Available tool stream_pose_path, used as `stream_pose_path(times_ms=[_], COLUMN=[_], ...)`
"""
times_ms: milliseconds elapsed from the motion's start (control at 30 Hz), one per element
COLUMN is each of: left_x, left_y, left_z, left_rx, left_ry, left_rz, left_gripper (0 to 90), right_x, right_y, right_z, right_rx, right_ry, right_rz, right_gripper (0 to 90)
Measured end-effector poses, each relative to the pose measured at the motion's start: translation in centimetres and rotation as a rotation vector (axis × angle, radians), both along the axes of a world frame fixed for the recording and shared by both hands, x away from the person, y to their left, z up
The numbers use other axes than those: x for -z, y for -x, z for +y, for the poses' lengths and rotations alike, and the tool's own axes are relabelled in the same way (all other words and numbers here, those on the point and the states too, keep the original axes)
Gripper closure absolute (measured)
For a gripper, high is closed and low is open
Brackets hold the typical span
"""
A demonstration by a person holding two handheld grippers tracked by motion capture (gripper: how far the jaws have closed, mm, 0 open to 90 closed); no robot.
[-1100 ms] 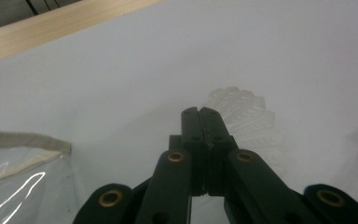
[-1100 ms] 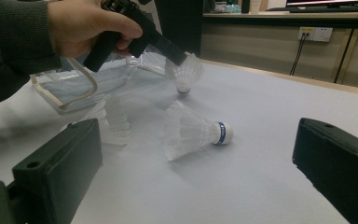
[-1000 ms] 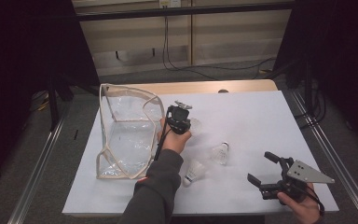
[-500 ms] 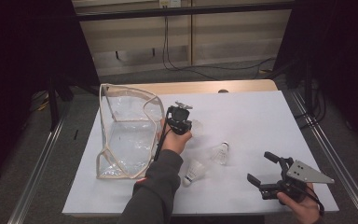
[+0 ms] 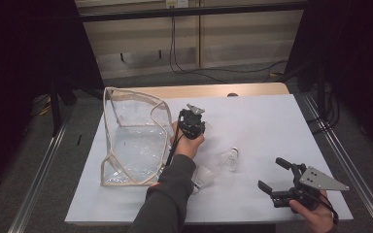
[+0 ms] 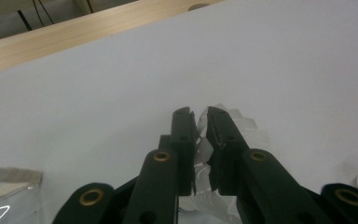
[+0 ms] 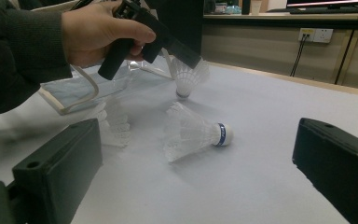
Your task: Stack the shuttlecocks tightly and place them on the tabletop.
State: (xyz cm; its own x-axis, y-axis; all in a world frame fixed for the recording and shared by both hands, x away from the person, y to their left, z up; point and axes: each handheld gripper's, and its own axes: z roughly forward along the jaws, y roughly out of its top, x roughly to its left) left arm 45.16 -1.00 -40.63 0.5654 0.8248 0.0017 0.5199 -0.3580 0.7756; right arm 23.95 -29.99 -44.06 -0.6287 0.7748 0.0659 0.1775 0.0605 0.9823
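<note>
Left claw (image 6: 201,122), jaws just easing apart, pinches an upright shuttlecock's (image 6: 242,128) feathers; right claw (image 5: 278,175) spread.

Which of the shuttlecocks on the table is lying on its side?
The shuttlecock with the blue band, nearest the right gripper, lies on its side. The shuttlecock in the left gripper stands on its cork.

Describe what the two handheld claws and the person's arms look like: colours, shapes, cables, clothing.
Both claws are black, with two flat, blocky jaws. The left claw has brass-coloured rivets at its jaw hinges, a pistol-style handle and a black cable trailing back along the arm. The right claw carries a grey three-cornered plate on top. The left arm wears a dark grey knitted sleeve.
</note>
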Motion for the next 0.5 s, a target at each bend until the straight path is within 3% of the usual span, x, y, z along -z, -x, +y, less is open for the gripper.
stream_pose_path(times_ms=[233, 500], left_x=[0.31, 0.04], left_y=[-0.12, -0.14], left_z=[-0.24, 0.15], left_rx=[0.0, -0.017], left_ry=[0.008, -0.015], left_rz=[-0.01, 0.014], left_gripper=[79.9, 87.5], right_x=[0.01, 0.02], right_y=[0.0, -0.02], right_z=[0.02, -0.02], right_rx=[-0.001, -0.001], right_ry=[0.0, 0.001], right_rz=[0.0, 0.0], right_gripper=[0.7, 0.7])
